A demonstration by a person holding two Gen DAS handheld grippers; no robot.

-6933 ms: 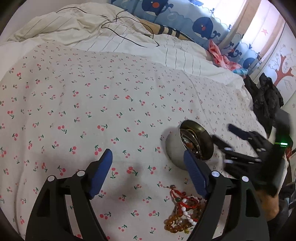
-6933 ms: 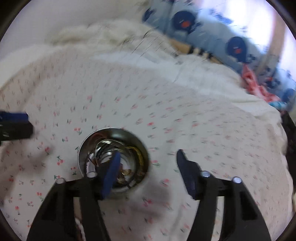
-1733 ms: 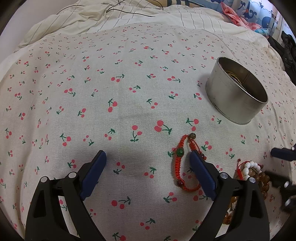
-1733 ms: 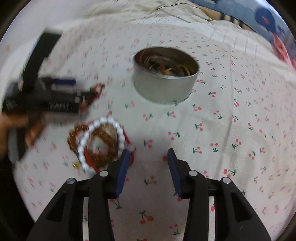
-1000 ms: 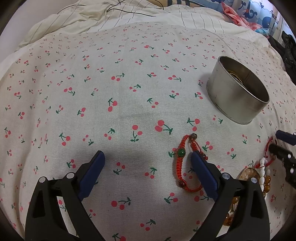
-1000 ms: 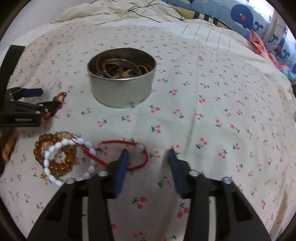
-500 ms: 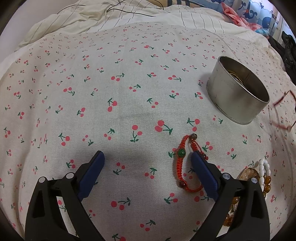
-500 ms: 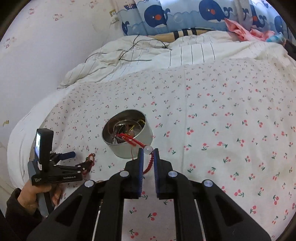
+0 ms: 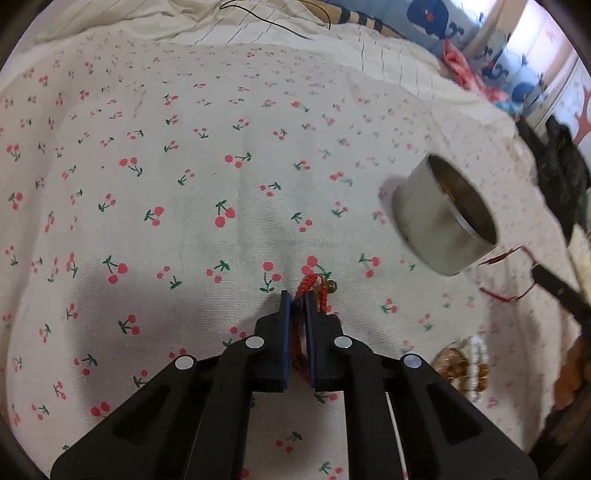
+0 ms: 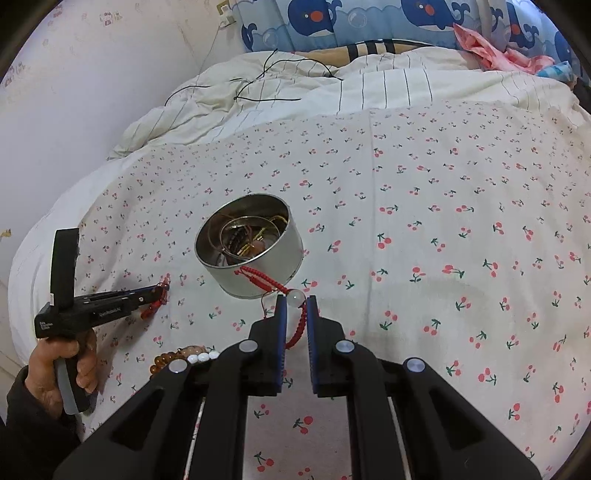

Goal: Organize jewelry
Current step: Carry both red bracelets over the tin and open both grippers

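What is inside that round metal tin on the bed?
The tin holds a tangle of jewelry: thin metal bangles, a gold-coloured piece and dark cords. Its bottom is hidden under them, and the near wall hides part of the pile.

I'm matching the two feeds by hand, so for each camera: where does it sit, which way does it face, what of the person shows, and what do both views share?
Left wrist: sits behind the left gripper, looking down along its fingers at the cherry-print sheet; jaws shut on an orange braided bracelet; no hand shows.
Right wrist: sits behind the right gripper, facing down toward the whale pillows; jaws grip a red cord bracelet; the person's left hand shows.
Shared: metal tin, bead bracelets, sheet.
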